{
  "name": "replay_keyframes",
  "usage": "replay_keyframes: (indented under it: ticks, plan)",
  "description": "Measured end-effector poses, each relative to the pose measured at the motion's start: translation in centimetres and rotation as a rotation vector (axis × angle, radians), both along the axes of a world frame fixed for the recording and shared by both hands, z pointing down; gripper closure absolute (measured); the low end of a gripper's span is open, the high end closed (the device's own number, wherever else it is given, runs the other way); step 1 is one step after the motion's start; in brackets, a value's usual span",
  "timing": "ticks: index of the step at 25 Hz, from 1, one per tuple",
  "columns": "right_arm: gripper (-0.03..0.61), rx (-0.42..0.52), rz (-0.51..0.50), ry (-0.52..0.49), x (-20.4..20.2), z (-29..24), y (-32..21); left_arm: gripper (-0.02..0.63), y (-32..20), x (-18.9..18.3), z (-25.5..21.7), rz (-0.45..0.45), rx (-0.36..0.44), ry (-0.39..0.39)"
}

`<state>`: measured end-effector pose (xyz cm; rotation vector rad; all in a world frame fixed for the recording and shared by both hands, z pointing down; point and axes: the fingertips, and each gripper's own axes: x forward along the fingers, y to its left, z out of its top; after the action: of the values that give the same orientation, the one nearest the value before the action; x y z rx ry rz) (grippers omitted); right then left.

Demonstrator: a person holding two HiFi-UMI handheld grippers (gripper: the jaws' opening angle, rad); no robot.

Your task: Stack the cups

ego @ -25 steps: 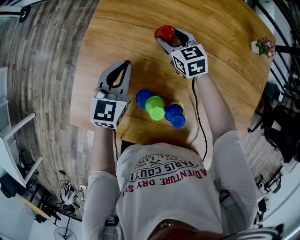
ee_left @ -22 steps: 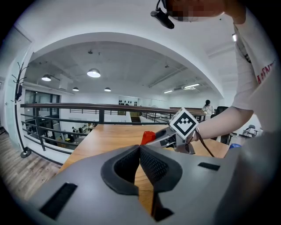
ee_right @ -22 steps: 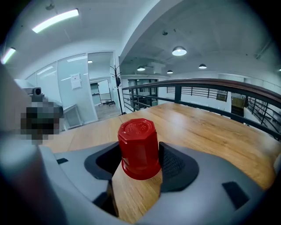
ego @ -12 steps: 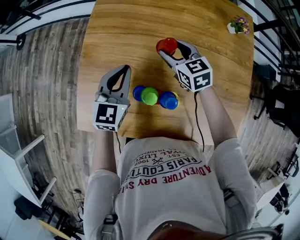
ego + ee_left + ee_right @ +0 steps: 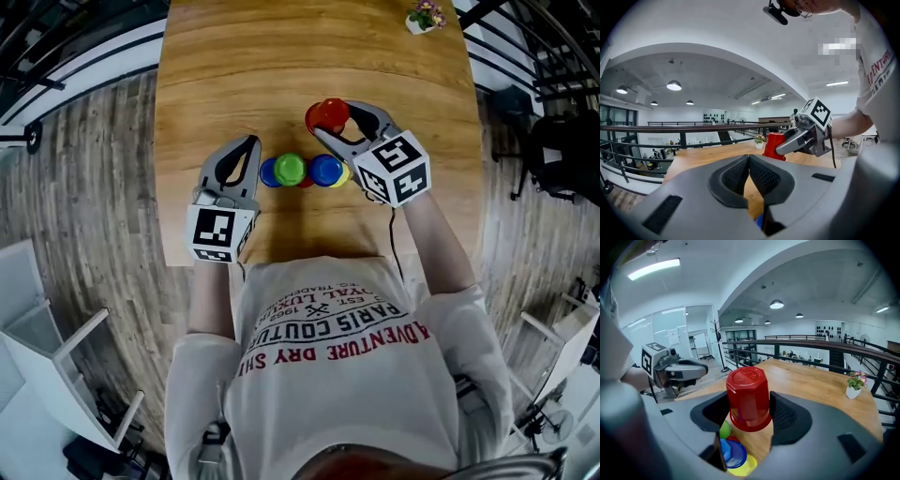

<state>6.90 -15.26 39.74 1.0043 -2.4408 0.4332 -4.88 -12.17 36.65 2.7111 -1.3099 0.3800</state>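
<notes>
Red cup (image 5: 328, 114), blue cups (image 5: 324, 170), green cup (image 5: 290, 169) and yellow cup (image 5: 743, 468); light wood-grain table (image 5: 244, 66). Left gripper (image 5: 250, 142) and right gripper (image 5: 337, 118) grey, their cubes (image 5: 397, 169) patterned in black-and-white squares.

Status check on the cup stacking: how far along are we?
Done: no finished stack is visible. A blue cup, green cup, second blue cup and yellow cup sit clustered; nesting is unclear. In hand: the right gripper grips a red cup upside down; the left gripper is shut and empty. Left: likely adding the red cup and gathering the rest.
</notes>
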Motion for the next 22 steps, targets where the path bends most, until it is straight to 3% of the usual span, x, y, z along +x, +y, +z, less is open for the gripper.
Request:
replay_keyframes:
  ticks: [11, 22]
  plan:
    - [0.301, -0.029, 0.061, 0.007, -0.8, 1.1, 7.0, 0.597, 3.7, 0.1, -0.1, 0.090, -0.002, 0.010]
    - [0.299, -0.048, 0.060, 0.036, -2.3, 2.8, 7.8, 0.597, 4.7, -1.7, 0.5, 0.078, -0.014, 0.008]
